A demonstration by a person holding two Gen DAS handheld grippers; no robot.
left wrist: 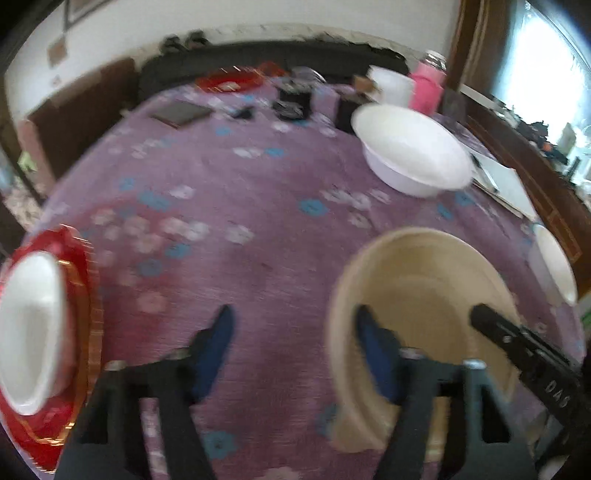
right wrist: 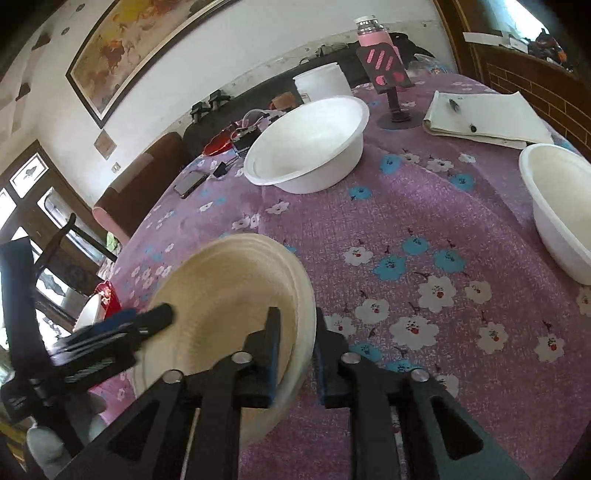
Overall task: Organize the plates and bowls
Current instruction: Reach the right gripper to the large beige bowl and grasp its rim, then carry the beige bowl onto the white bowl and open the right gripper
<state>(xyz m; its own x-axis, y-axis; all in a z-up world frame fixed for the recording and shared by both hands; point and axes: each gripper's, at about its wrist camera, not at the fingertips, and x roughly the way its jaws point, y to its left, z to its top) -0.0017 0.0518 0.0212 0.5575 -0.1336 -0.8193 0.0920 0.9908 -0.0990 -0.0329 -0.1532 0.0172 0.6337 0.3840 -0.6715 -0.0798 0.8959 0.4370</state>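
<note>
A stack of beige plates [right wrist: 221, 295] lies on the purple flowered tablecloth [right wrist: 406, 229]. My right gripper [right wrist: 297, 332] is shut on their near rim, one finger inside and one outside. In the left wrist view the same beige plates [left wrist: 424, 288] lie low at the right. My left gripper [left wrist: 295, 343] is open and straddles their left rim, its pads clear of it. One finger [left wrist: 491, 325] of the right gripper shows across the plates. A white bowl [left wrist: 29, 325] sits on a red plate [left wrist: 81, 280] at the left. Two more white bowls [right wrist: 306, 147] [right wrist: 561, 206] stand farther back.
A notebook with a pen [right wrist: 487, 114], a phone stand [right wrist: 395, 96], a pink bottle [right wrist: 369, 33] and a white tub [right wrist: 321, 83] crowd the far side. A phone [right wrist: 190, 182] and small dark items lie at the far left. The table edge drops off left of the plates.
</note>
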